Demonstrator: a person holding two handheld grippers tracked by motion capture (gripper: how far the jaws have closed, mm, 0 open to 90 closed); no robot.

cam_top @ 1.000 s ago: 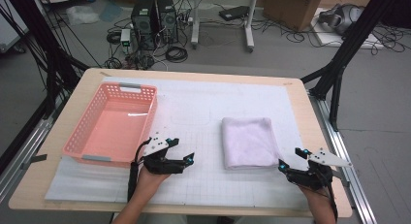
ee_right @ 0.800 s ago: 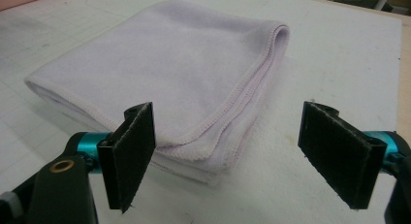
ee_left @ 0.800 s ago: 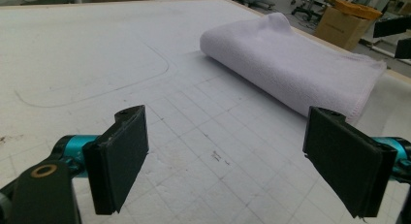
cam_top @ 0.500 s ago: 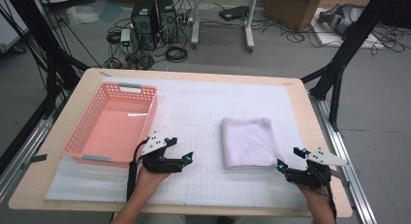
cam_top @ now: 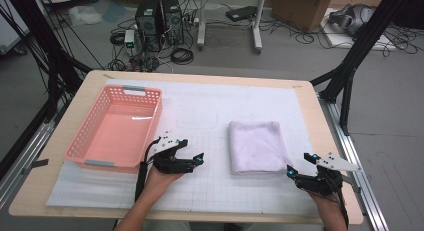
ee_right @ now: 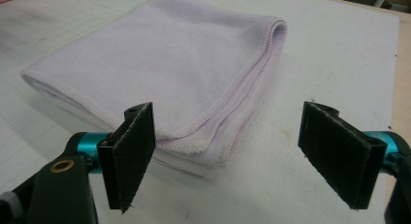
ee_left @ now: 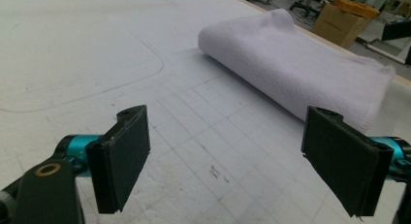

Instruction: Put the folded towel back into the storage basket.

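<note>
Towel: a folded lilac towel (cam_top: 258, 147) lies flat on the white gridded mat (cam_top: 200, 191), right of the table's middle, between the two grippers and well apart from the basket.
Likely handling: soft and light, with no stiffness — lifted by one corner, it would probably sag and its layers fall open; the pile should give the pads good grip, so a slip looks unlikely.
Where to hold: the near right corner, where the stitched hems stack up in the right gripper view, looks the best bite; a second hold on the near left edge, the rounded fold in the left gripper view, would keep it level.
Left gripper (cam_top: 196, 160): jaws spread wide, holding nothing, low over the mat left of the towel and near the basket's near right corner.
Right gripper (cam_top: 291, 172): jaws also wide apart and empty, just beyond the towel's near right corner, aimed at it.
Basket: a pink basket (cam_top: 90, 146) stands empty at the left — its rim is a wall to clear.
Edges: the table (cam_top: 320, 116) ends close to the right of the towel and just near of the right hand.
Open room: bare mat lies far of the towel and between towel and basket.
</note>
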